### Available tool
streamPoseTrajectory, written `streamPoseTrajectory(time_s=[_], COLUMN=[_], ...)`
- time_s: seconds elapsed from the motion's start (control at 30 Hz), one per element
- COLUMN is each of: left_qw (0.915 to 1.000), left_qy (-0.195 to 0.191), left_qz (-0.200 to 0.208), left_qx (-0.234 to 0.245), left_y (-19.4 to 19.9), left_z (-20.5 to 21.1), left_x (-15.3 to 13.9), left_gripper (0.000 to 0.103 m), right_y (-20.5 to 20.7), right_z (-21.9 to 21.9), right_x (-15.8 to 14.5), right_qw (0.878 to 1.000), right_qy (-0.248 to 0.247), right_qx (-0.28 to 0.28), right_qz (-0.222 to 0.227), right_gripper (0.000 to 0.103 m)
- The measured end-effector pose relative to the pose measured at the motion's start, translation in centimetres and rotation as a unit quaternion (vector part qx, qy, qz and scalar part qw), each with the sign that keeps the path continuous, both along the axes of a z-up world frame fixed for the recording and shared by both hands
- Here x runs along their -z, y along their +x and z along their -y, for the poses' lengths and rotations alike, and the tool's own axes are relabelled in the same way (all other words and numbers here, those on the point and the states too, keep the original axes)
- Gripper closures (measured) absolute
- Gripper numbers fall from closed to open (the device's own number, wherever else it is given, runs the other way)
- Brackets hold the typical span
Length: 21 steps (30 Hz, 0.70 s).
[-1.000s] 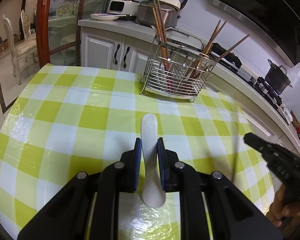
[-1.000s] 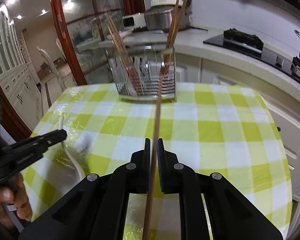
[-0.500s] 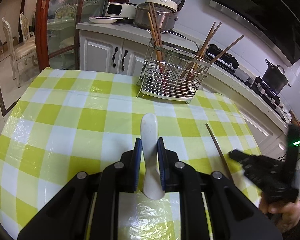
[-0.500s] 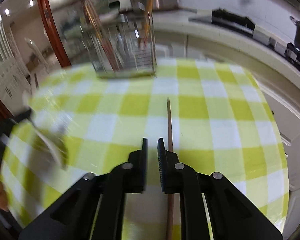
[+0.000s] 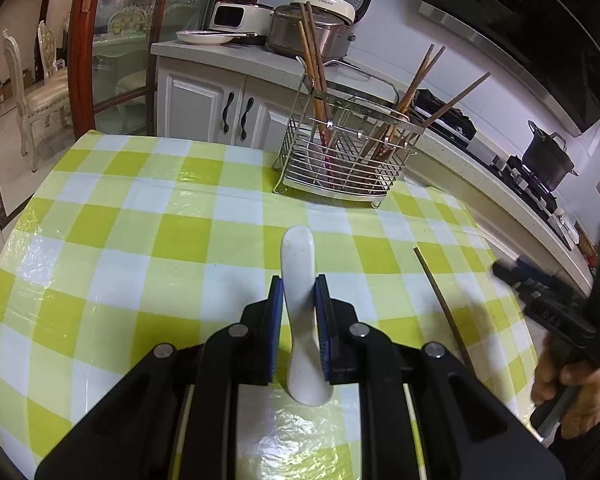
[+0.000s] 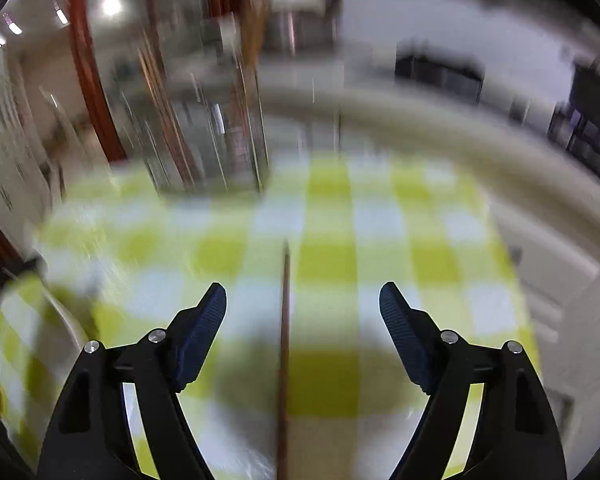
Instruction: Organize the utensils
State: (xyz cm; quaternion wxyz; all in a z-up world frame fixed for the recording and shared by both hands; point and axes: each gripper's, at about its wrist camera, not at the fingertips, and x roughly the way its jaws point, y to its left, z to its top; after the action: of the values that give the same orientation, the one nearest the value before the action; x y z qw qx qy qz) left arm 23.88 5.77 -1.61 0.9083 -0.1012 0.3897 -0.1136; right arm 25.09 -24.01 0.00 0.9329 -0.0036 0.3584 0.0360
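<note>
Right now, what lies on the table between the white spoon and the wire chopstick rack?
Nothing: in the left wrist view, only bare checked tablecloth lies between the white spoon and the wire rack. The loose chopstick lies off to the right.

- The wire utensil rack (image 5: 342,156) stands on the far part of the table (image 5: 140,240), with chopsticks (image 5: 316,92) upright in it.
- A ceramic spoon (image 5: 300,304) lies nearer, between the left gripper's (image 5: 299,300) pads.
- A single chopstick (image 5: 444,304) lies on the table right of the spoon.
- The counter (image 5: 236,54) runs behind the table.
</note>
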Motion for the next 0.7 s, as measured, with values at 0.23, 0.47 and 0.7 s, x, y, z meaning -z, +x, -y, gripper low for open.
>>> streamPoseTrajectory(time_s=[0.23,0.47,0.7], left_qw=[1.0,1.0,0.9999], left_qy=[0.001,0.003,0.003], left_qz=[-0.002,-0.007,-0.011], left_qx=[0.001,0.0,-0.001], left_y=[0.3,0.3,0.6], left_z=[0.3,0.3,0.4], left_x=[0.2,0.4,0.6], left_gripper=[0.087,0.087,0.087], right_y=[1.7,2.5,2.9], right_z=[-0.6,-0.9,-1.5], right_x=[5.9,7.9,7.7], right_qw=[0.992,0.988,0.986], right_qy=[0.008,-0.004,-0.014], right_qx=[-0.03,-0.029,-0.051], right_qz=[-0.123,-0.152,-0.16], right_gripper=[0.041,0.062,0.081])
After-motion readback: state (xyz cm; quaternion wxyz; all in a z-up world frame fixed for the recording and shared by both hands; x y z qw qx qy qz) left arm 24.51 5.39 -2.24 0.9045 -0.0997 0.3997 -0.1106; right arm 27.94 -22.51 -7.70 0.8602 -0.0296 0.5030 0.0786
